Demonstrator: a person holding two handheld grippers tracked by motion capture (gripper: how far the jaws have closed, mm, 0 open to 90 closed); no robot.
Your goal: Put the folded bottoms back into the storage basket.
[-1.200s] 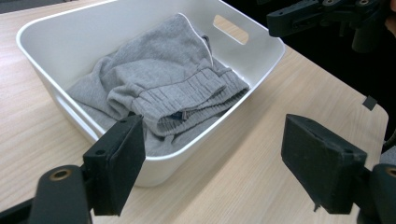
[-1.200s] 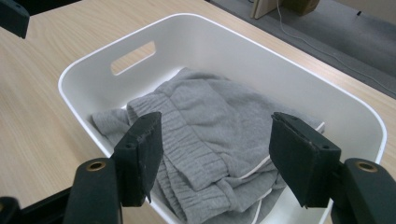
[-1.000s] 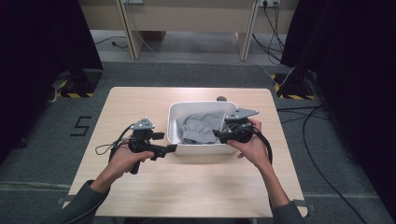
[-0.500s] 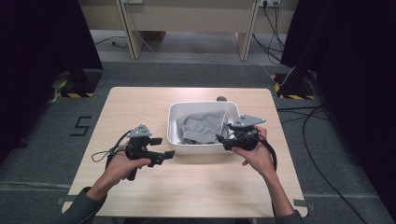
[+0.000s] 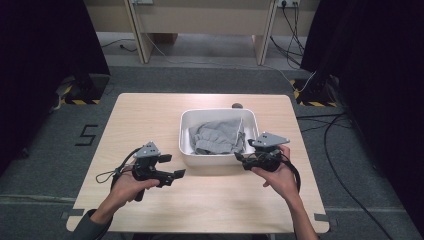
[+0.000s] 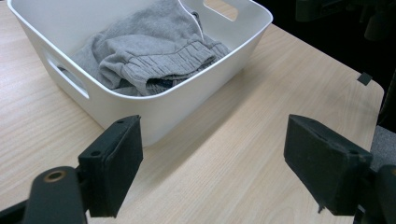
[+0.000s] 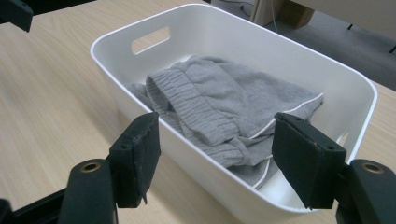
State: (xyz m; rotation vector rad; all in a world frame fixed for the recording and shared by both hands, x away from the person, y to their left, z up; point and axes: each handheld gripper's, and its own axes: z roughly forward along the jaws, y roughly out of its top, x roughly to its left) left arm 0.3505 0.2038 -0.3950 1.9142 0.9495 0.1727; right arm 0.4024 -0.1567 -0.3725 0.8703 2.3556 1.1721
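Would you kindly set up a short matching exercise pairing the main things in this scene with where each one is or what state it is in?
Things:
1. grey garment
2. white tub
3. left gripper
4. right gripper

States:
A. open, by the tub's near right corner
B. stands on the wooden table
C. crumpled inside the tub
D. open, over the table left of the tub

Pairs: 1-C, 2-B, 3-D, 4-A

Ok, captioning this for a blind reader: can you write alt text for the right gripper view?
Two open black jaws frame a white plastic tub holding crumpled grey clothing with ribbed cuffs and white piping. The tub sits on a light wooden table.
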